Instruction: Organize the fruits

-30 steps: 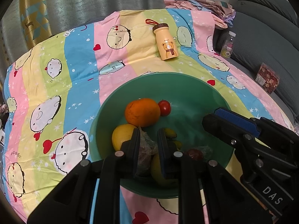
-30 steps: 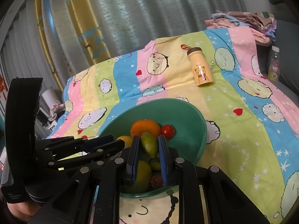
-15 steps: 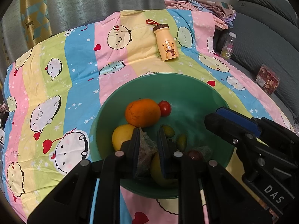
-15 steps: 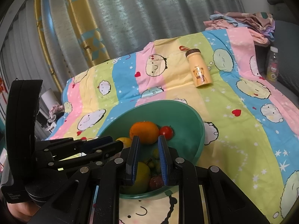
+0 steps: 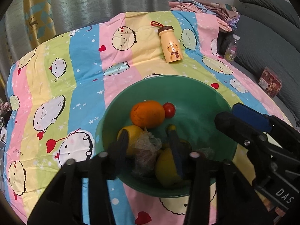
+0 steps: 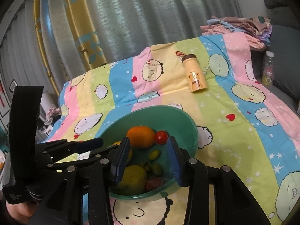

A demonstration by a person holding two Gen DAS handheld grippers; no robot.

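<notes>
A green bowl sits on a striped cartoon cloth. It holds an orange, a small tomato, yellow fruits and a small green-yellow fruit. My left gripper hangs over the bowl's near side, jaws opening. A plastic-wrapped fruit lies between its fingers, and the pads stand clear of it. My right gripper is over the bowl's right side, jaws opening, with nothing between them.
A yellow bear bottle lies on the cloth behind the bowl. At the right are a grey sofa, folded clothes, a clear bottle and a patterned box. Curtains hang behind.
Both grippers went from shut to open. The green fruit held by the right gripper dropped into the bowl. The left gripper let go of the wrapped fruit.
</notes>
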